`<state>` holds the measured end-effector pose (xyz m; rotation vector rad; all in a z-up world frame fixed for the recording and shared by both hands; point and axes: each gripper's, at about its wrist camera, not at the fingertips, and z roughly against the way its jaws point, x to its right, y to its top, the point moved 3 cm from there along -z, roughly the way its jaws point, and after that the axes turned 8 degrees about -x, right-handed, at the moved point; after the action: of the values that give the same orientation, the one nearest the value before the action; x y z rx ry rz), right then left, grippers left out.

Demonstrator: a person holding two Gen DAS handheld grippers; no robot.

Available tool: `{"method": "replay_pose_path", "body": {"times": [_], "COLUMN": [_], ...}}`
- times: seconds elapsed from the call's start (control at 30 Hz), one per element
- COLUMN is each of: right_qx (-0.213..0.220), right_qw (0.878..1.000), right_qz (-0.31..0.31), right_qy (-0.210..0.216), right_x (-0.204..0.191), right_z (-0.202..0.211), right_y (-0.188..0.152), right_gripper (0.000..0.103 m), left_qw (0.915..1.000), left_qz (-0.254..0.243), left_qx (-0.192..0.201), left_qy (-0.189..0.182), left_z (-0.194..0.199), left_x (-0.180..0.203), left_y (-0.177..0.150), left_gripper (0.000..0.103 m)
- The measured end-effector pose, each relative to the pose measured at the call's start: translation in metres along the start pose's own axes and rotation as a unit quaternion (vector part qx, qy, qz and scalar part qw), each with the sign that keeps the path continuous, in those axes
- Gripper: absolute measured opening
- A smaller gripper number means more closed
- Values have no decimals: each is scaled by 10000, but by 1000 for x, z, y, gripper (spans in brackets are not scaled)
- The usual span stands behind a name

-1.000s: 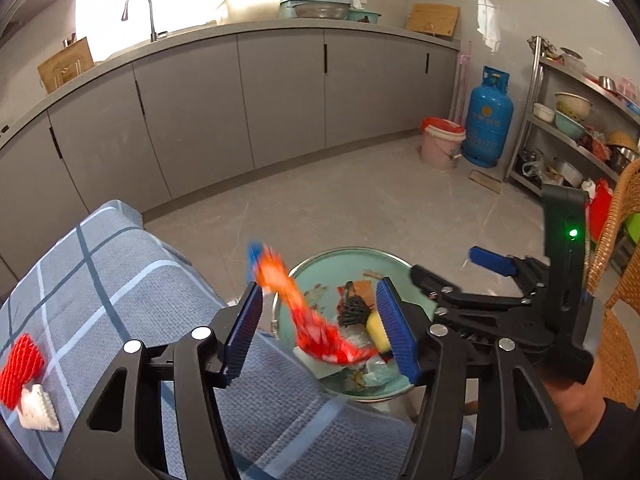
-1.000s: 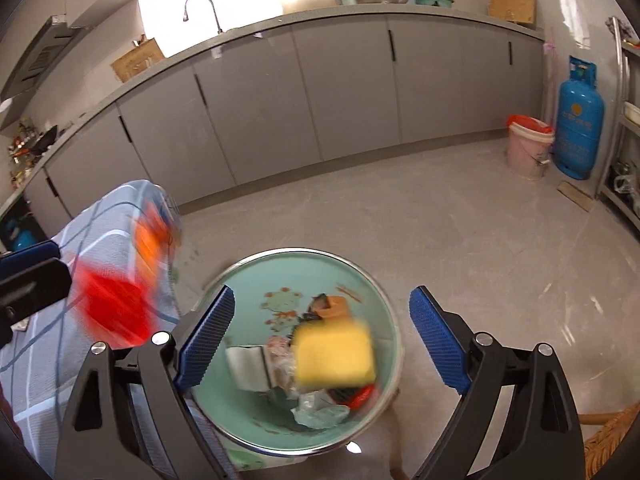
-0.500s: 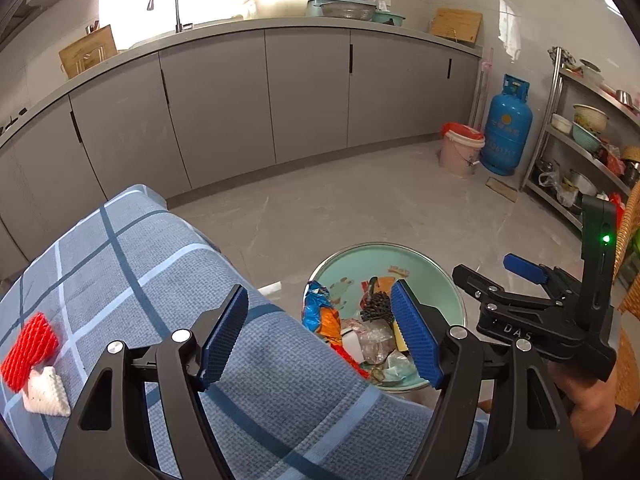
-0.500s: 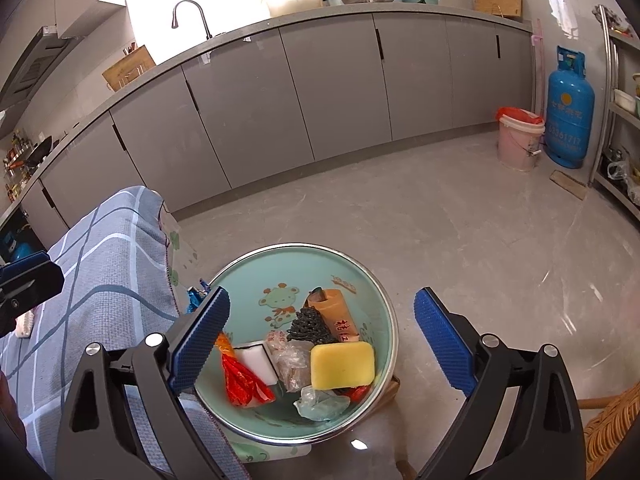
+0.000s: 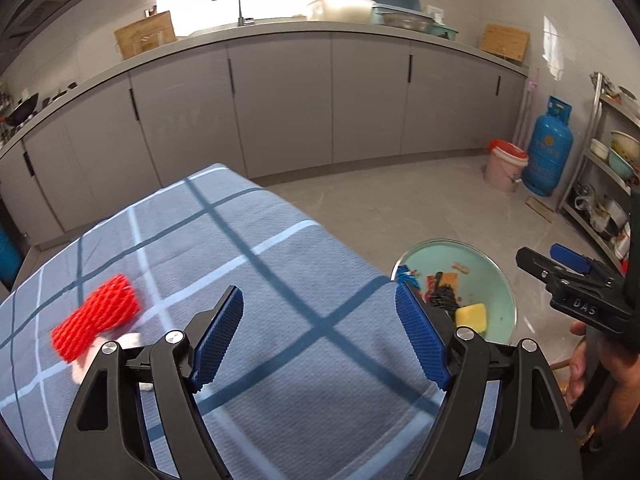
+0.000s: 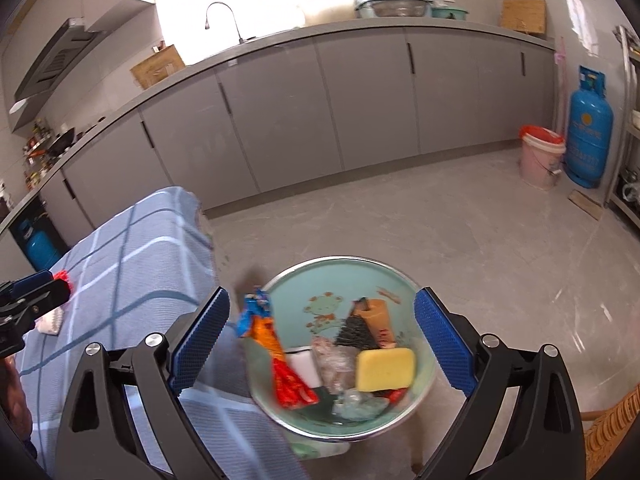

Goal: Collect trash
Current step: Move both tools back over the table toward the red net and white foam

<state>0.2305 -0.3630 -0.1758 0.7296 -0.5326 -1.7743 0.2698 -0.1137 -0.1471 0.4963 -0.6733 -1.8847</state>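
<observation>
Lying red foam net (image 5: pixel 96 317) runs lower-left to upper-right on cloth (image 5: pixel 280 248).

Grey cabinets (image 5: pixel 280 104), pale floor (image 6: pixel 440 232)

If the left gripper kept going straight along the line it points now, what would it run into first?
Most likely the blue checked cloth on the table: nothing lies between the opening jaws of the left gripper, only bare fabric ahead. The red foam net sits off to its left, out of line. Depth is hard to judge.
</observation>
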Motion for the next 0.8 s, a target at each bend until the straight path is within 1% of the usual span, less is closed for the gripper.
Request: {"method": "replay_pose_path", "body": {"times": [0.27,0.5,0.67,0.7,0.77,0.8], "right_qx": [-78,-181,-276,-298,-326,-354], "right_qw": [9981,9934,9884,9870,9845,9826], "right_qz": [476,927,1241,1316,1443,1533], "right_qy": [378,656,832,873,940,984], "right_x": [-66,-126,-167,-177,-194,-205], "right_z": [3,4,2,1,0,-1], "right_y": [1,-6,-12,-14,-16,-18], "right_gripper": [93,93,93,93,93,93], "left_qw": [9990,9951,9896,9876,9834,9820], "left_qz": [303,724,1039,1095,1200,1247], "left_qx": [68,38,57,60,66,52], "left_qy": [334,676,993,1122,1362,1416], "left_z": [23,43,55,57,61,62], "left_x": [-50,-107,-151,-161,-179,-185], "left_y": [-22,-47,-64,-69,-77,-80], "left_gripper": [80,82,83,86,86,86]}}
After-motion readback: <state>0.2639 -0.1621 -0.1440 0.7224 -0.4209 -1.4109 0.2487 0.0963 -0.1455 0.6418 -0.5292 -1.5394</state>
